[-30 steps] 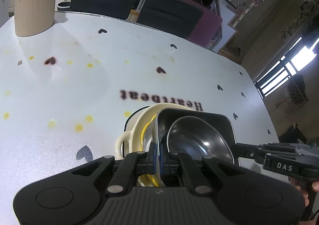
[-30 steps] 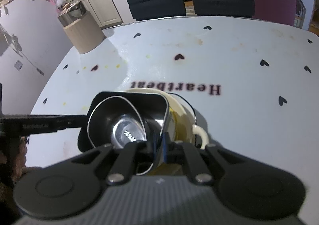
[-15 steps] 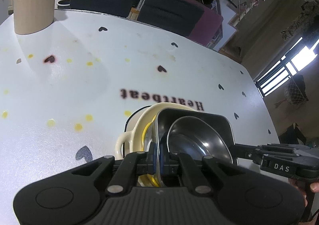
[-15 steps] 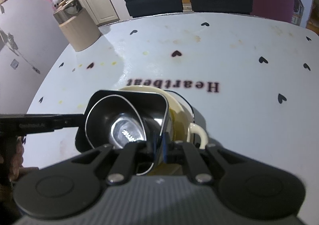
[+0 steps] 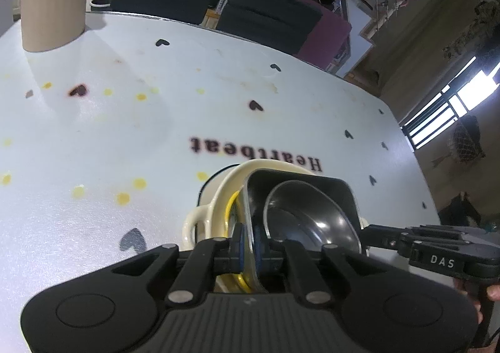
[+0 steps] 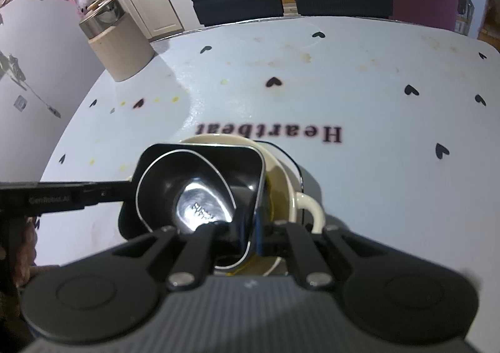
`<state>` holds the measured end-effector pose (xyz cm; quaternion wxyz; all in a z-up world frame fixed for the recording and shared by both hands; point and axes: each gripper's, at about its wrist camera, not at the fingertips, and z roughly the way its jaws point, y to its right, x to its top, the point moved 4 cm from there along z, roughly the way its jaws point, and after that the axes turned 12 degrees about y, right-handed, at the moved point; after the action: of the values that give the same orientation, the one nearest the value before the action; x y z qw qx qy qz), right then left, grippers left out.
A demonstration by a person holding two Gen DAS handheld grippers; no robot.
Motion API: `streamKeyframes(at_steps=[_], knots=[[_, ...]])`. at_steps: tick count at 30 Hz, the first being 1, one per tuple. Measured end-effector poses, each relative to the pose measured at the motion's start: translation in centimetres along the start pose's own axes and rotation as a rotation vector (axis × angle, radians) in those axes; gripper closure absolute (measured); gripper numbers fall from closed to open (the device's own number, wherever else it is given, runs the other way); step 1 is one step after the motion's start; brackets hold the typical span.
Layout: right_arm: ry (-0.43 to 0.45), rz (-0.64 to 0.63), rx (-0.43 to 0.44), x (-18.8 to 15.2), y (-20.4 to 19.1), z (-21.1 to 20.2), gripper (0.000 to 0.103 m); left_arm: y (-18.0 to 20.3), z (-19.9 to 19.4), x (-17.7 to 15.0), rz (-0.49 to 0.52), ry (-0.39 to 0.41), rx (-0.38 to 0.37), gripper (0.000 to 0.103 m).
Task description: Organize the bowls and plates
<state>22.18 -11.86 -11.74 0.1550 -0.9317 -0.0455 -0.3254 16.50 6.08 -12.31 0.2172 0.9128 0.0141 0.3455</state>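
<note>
We have the stack built: steel bowl (image 5: 309, 221) inside the black square dish (image 5: 300, 193), inside the cream handled bowl (image 5: 215, 209). Left claw (image 5: 247, 246) and right claw (image 6: 251, 237) pinch opposite dish rims above the worktop (image 5: 156, 134); only placement seems left.

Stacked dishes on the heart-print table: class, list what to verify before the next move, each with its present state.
1. Left gripper shut on the black square metal dish rim: ok.
2. Right gripper shut on the opposite rim: ok.
3. Round steel bowl nested inside the dish: ok.
4. Dish seated inside the cream ceramic handled bowl: cannot tell.
5. Beige canister stands apart from the stack: ok.
</note>
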Motion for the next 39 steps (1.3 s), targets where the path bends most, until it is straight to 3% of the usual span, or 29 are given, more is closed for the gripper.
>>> streamKeyframes(at_steps=[3, 8, 12, 13, 15, 17, 20, 24, 31, 35, 39], knots=[[-0.003, -0.008, -0.025, 0.0, 0.1, 0.1, 0.093, -0.1, 0.0, 0.1, 0.005, -0.005, 0.019, 0.082], [0.024, 0.001, -0.042, 0.2, 0.5, -0.7, 0.093, -0.1, -0.7, 0.4, 0.007, 0.015, 0.054, 0.078], [0.086, 0.012, -0.04, 0.5, 0.8, -2.3, 0.087, 0.1, -2.2, 0.9, 0.027, 0.048, 0.098, 0.053], [0.104, 0.014, -0.045, 0.6, 0.8, -2.8, 0.084, 0.2, -2.8, 1.0, 0.027, 0.062, 0.103, 0.049], [0.154, 0.01, -0.062, 0.8, 0.8, -4.0, 0.071, 0.5, -3.9, 1.1, 0.031, 0.09, 0.118, 0.031], [0.206, 0.003, -0.079, 0.9, 0.6, -5.3, 0.054, 1.1, -5.2, 1.1, 0.054, 0.124, 0.138, 0.023], [0.283, -0.024, -0.106, 0.7, 0.0, -7.3, 0.041, 2.3, -7.4, 1.1, 0.112, 0.186, 0.173, 0.015], [0.38, -0.041, -0.13, -0.1, -0.9, -10.0, 0.032, 3.7, -10.1, 0.0, 0.165, 0.255, 0.195, 0.005], [0.508, -0.05, -0.195, -2.7, -1.8, -13.5, 0.011, 4.9, -14.2, -2.3, 0.175, 0.388, 0.193, 0.0], [0.559, -0.051, -0.205, -4.6, -2.3, -15.0, 0.002, 5.3, -15.6, -3.7, 0.189, 0.42, 0.193, 0.0], [0.596, -0.077, -0.258, -6.4, -2.6, -16.1, 0.001, 5.6, -16.4, -5.2, 0.216, 0.435, 0.209, 0.0]])
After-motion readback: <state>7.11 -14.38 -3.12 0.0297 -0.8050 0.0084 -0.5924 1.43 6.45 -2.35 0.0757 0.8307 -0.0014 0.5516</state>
